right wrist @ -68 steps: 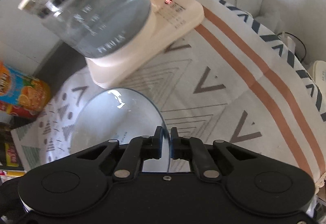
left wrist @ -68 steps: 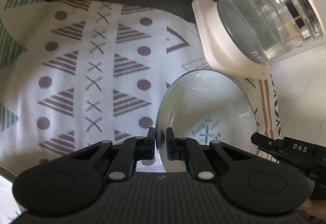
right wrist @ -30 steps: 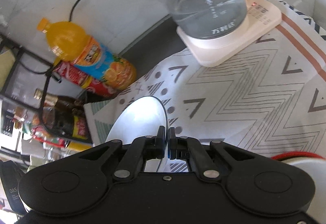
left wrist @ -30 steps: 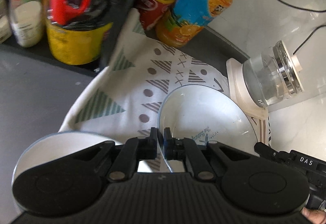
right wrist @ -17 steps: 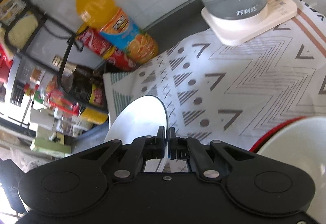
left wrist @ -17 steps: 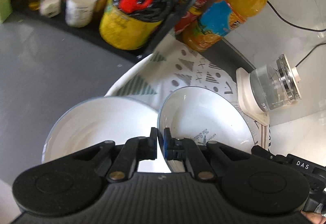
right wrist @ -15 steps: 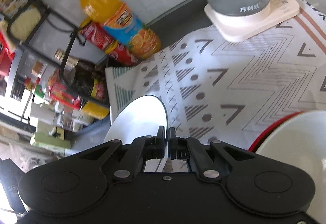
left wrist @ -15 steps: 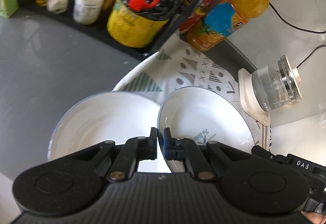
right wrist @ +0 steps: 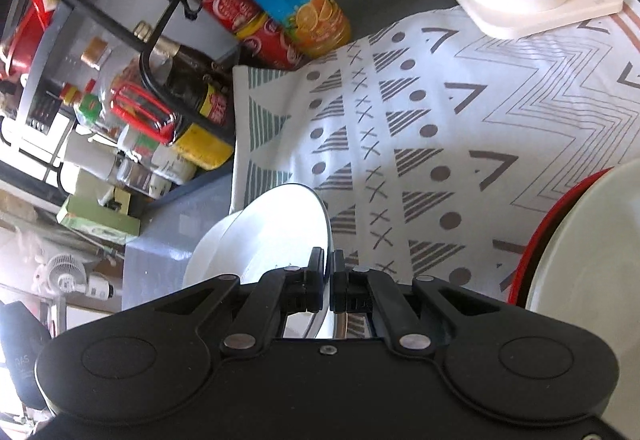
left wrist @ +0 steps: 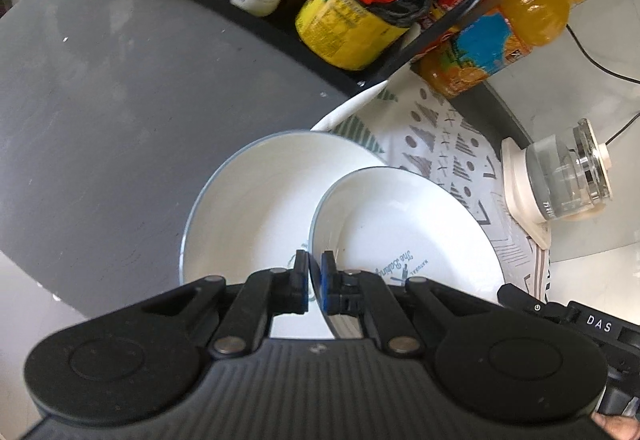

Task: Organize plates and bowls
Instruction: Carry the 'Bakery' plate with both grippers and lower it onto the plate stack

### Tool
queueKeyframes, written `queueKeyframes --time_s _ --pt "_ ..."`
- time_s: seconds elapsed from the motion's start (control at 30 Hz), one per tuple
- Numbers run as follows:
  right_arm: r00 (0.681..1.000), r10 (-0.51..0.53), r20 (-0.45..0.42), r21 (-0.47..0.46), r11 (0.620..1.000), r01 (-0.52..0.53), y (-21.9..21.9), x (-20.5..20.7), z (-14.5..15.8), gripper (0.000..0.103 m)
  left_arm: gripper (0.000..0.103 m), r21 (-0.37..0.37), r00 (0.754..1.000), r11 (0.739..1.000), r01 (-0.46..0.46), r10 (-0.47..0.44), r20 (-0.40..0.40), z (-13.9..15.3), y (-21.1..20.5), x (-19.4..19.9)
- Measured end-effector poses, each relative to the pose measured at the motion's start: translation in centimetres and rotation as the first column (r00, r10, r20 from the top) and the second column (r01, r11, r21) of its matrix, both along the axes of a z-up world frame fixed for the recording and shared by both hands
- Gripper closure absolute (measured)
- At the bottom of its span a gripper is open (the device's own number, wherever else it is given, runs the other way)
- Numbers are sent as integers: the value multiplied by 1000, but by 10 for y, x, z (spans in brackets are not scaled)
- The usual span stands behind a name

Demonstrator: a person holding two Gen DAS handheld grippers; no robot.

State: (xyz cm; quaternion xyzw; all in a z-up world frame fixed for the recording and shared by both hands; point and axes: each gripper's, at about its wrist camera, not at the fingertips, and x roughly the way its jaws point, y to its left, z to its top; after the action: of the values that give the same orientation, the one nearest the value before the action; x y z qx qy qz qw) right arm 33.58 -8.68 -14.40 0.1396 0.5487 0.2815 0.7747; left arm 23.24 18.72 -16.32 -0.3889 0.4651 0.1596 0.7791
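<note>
A white plate (left wrist: pixel 404 236) is gripped at opposite rims by both closed jaws. It has been carried off the patterned cloth (right wrist: pixel 440 128) and is held above a second plate (left wrist: pixel 248 208) on the desk (left wrist: pixel 100 112); stacking appears imminent.

The left tool (left wrist: pixel 315 280) is matte black, with two curved finger arms above a ribbed body; each arm carries a silver round pivot screw. Its right pad has a blue edge. The right tool (right wrist: pixel 327 286) is also black (smooth body, one small middle screw), marked "DAS" on its side.

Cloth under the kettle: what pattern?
White cloth with grey triangles, dots, crosses and zigzag lines; best in the right wrist view.
</note>
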Motion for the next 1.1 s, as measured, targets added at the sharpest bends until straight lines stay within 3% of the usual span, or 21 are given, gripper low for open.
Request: queueKeyframes --time_s 0.33,0.6,1.1 --pt "1000 25 18 -8 1000 -25 9 -15 -12 101 99 5 998 1000 -11 12 -58 -20 0 -12" --pt "999 45 21 -32 999 -44 17 -17 -20 101 99 29 998 999 -16 17 -62 -24 5 -9" --pt "994 85 71 -123 990 -76 39 -26 -30 100 98 155 996 987 37 -24 -85 -16 6 5"
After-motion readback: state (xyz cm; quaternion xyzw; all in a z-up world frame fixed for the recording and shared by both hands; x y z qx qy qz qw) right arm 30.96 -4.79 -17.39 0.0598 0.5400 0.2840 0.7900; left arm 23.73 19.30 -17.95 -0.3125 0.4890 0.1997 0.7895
